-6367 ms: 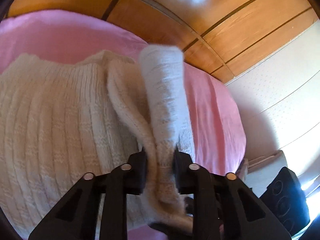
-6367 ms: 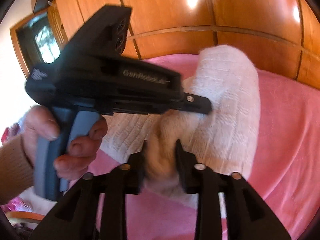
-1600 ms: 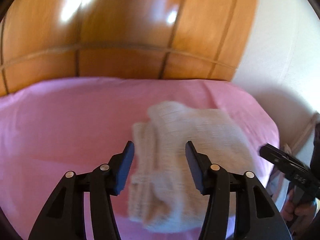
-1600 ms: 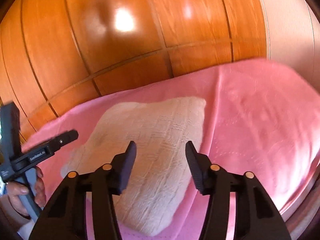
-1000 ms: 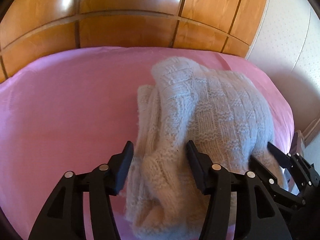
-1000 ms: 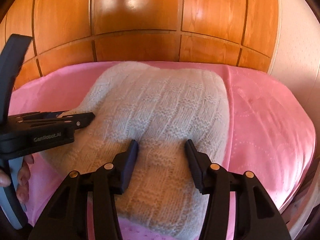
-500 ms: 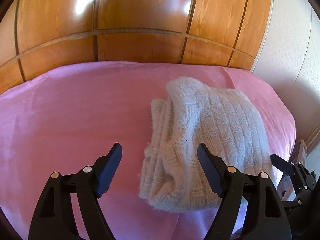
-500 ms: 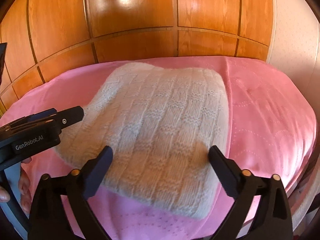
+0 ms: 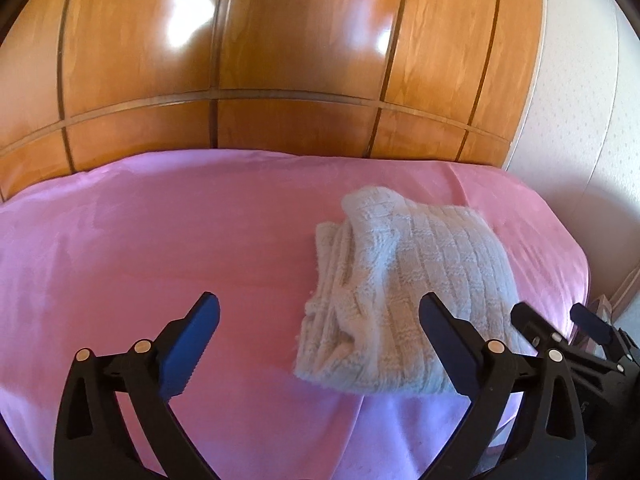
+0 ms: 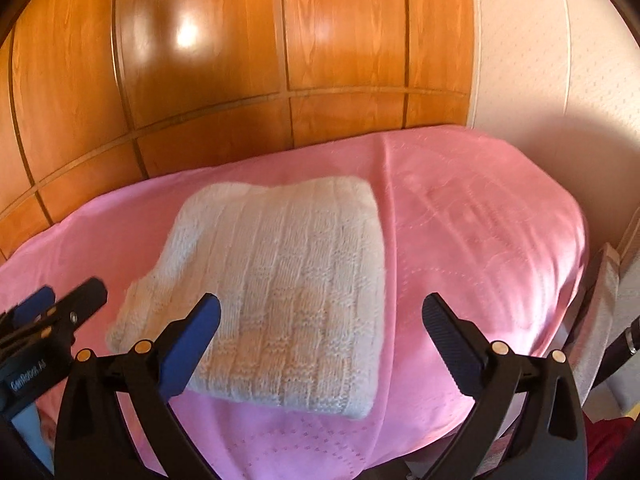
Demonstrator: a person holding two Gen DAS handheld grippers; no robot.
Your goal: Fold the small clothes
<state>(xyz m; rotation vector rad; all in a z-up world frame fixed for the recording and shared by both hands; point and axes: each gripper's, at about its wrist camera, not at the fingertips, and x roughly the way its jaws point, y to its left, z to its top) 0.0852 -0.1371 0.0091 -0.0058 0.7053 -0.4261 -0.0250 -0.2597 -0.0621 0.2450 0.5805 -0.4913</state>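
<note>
A cream knitted sweater (image 9: 404, 292) lies folded into a thick rectangle on the pink bedcover (image 9: 160, 240). My left gripper (image 9: 320, 312) is wide open and empty, held back from the sweater's left edge. In the right wrist view the folded sweater (image 10: 280, 280) lies ahead. My right gripper (image 10: 320, 312) is wide open and empty, pulled back above the sweater's near edge. The right gripper shows at the lower right of the left wrist view (image 9: 560, 324). The left gripper shows at the lower left of the right wrist view (image 10: 52, 312).
Glossy wooden panels (image 9: 280, 60) rise behind the bed. A pale wall (image 10: 560, 60) stands at the right. The bed's right edge (image 10: 576, 280) drops off, with grey cloth (image 10: 604, 312) hanging beside it. Bare pink cover stretches left of the sweater.
Both grippers have opened wide and pulled back from the folded sweater, which now lies free on the bedcover. Earlier they held parts of it.
</note>
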